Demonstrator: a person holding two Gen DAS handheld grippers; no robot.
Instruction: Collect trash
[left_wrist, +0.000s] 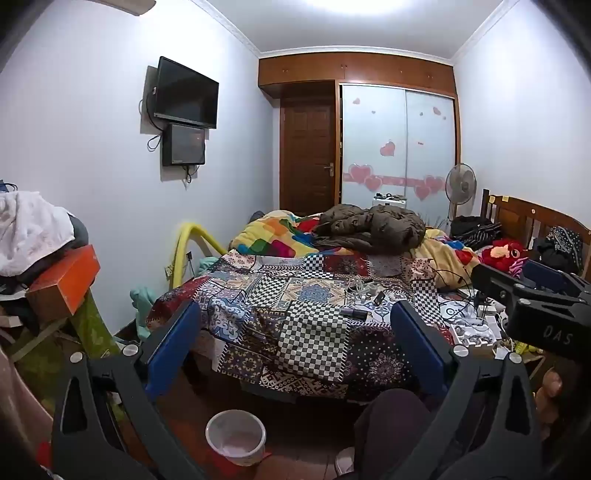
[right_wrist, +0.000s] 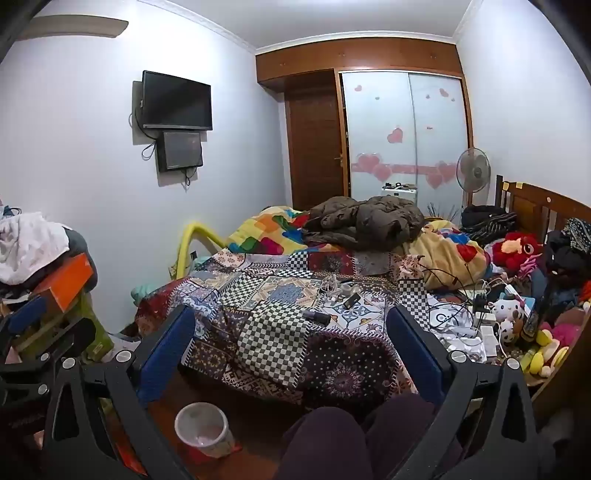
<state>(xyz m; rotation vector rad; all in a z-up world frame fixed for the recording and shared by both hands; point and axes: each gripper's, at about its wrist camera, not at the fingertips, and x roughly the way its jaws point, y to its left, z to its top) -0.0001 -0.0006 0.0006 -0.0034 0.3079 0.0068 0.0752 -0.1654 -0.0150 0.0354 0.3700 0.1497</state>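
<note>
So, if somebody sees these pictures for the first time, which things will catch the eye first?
Probably the bed in the middle, under a busy patchwork cover, with a brown padded jacket heaped at its far end. Next, the black television on the left wall and the wardrobe doors with pink hearts at the back. On the floor near the bed stands a small white bin.

Bin (left_wrist: 235, 441): on floor, before bed (left_wrist: 295, 295) foot.
Coat (left_wrist: 373, 229): on bed, far end.
Television (left_wrist: 184, 94): on left wall.
Wardrobe (left_wrist: 399, 147): behind bed.
Fan (left_wrist: 460, 183): right of wardrobe.
</note>
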